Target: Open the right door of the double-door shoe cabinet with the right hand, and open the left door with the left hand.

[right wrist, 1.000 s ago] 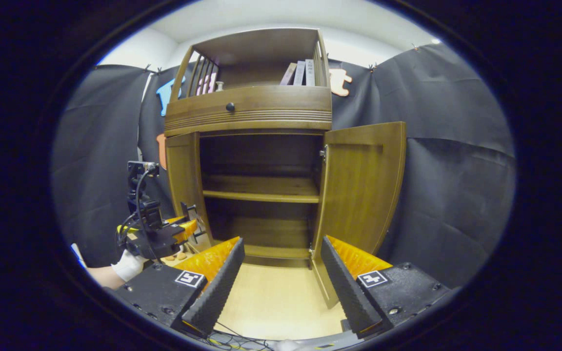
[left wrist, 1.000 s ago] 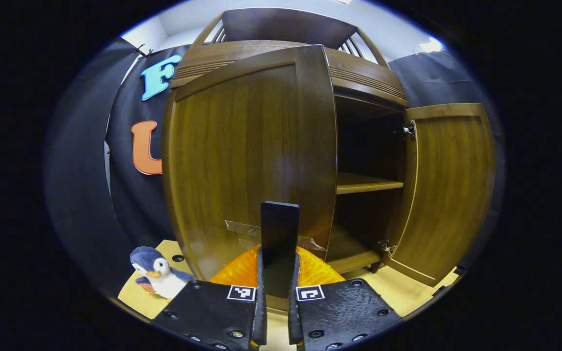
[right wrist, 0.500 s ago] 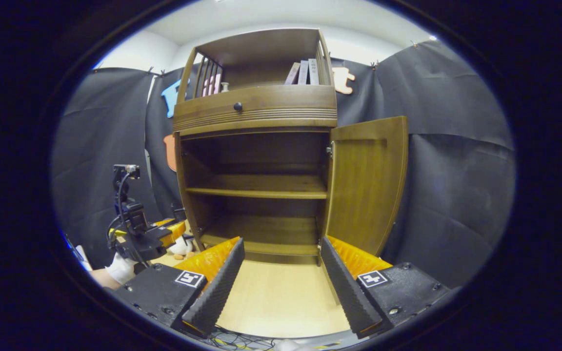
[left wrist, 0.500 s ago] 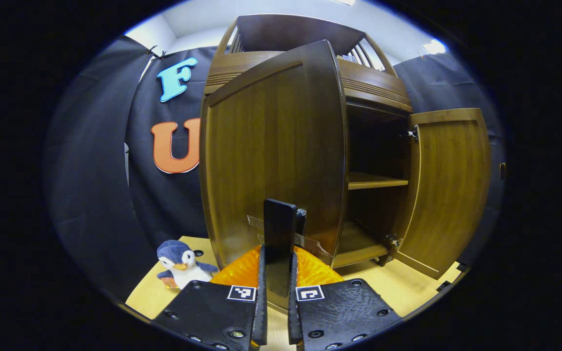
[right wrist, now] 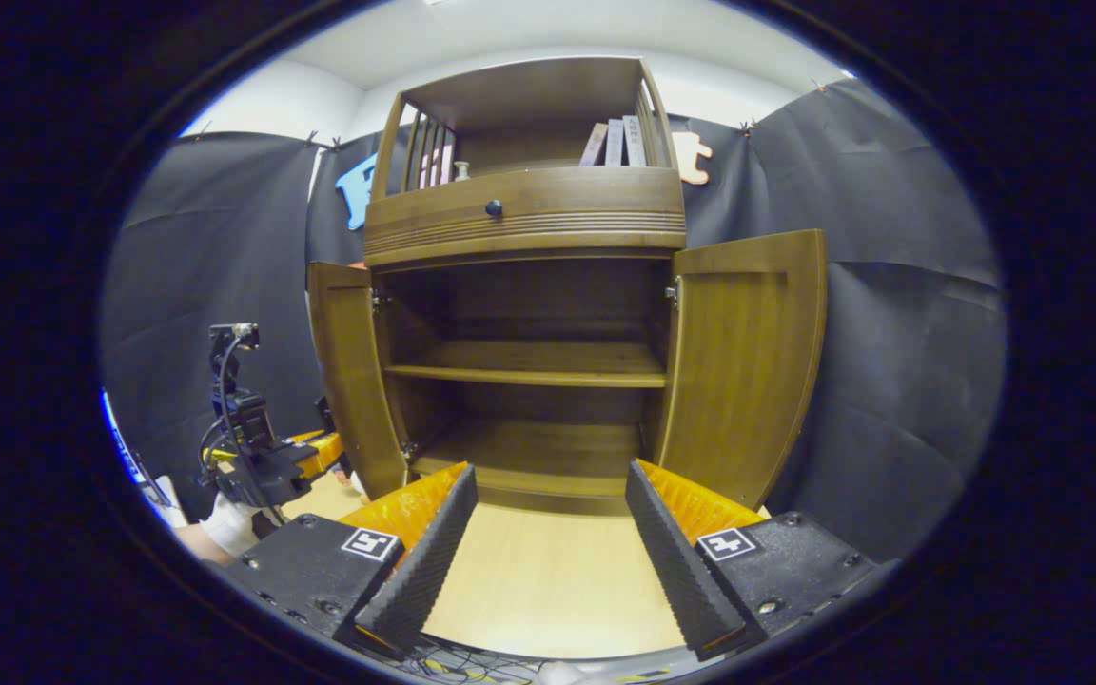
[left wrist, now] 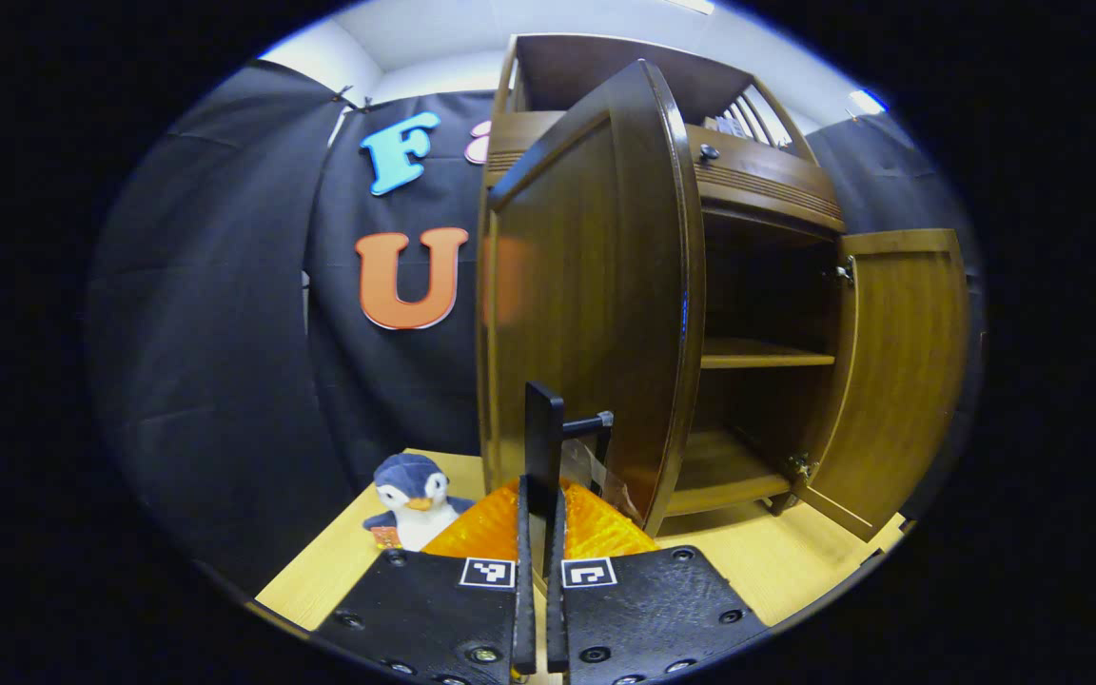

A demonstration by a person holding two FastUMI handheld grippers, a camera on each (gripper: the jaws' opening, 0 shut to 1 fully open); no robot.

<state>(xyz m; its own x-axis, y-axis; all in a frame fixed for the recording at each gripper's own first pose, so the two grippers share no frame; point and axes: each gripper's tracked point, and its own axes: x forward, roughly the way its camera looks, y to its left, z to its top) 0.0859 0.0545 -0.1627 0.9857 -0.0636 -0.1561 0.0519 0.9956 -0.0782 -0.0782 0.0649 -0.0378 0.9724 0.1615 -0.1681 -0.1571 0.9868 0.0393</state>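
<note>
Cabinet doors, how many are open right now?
2. The left door is swung out to the left side of the cabinet; the right door is swung out to the right. No other doors show.

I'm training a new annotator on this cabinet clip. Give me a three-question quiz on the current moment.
1. True or false: the right door stands open.
2. What is the left gripper shut on? A) the toy penguin B) the dark handle of the left door C) a shelf
3. Fill in: the right gripper is ____ and holds nothing.

Key: 1 true; 2 B; 3 open.
</note>
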